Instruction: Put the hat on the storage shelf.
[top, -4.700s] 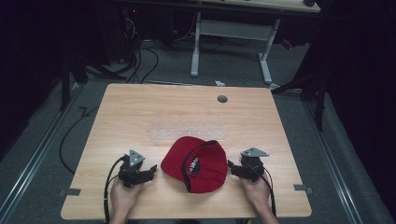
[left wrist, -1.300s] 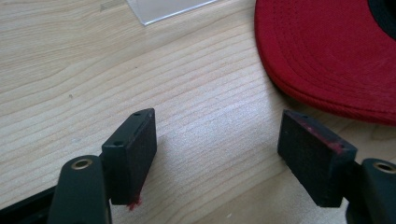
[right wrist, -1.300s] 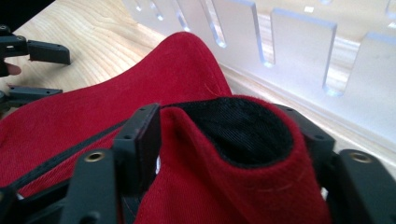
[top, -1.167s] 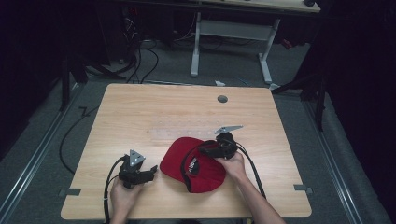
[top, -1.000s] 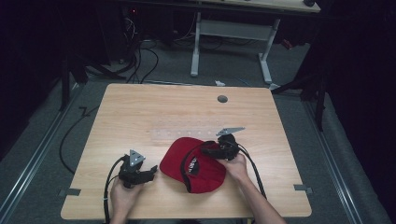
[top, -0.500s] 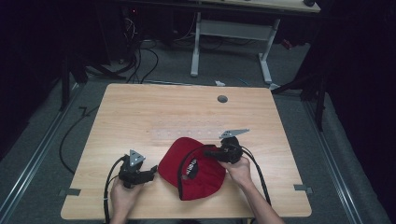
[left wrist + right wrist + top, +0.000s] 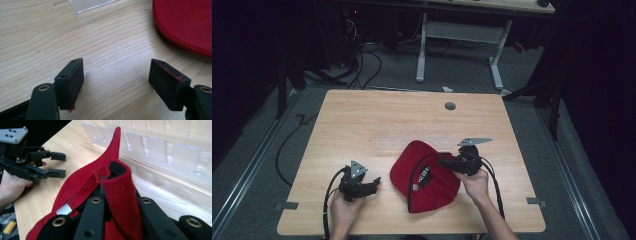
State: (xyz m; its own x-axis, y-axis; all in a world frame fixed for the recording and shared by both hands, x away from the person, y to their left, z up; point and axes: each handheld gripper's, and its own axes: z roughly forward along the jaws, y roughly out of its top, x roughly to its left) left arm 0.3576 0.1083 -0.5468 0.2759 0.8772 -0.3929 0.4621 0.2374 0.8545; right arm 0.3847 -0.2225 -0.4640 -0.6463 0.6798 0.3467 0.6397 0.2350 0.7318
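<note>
Already the right gripper (image 7: 113, 195) had its jaws pinched on the red cap's (image 7: 427, 175) strap, likely for lifting; the left gripper (image 7: 117, 82) rested with jaws spread, empty between.

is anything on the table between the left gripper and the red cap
Nothing visible stands between them. The left gripper rests open on the table, and only bare wood lies between it and the red cap. The right gripper is already shut on the cap's strap.
</note>
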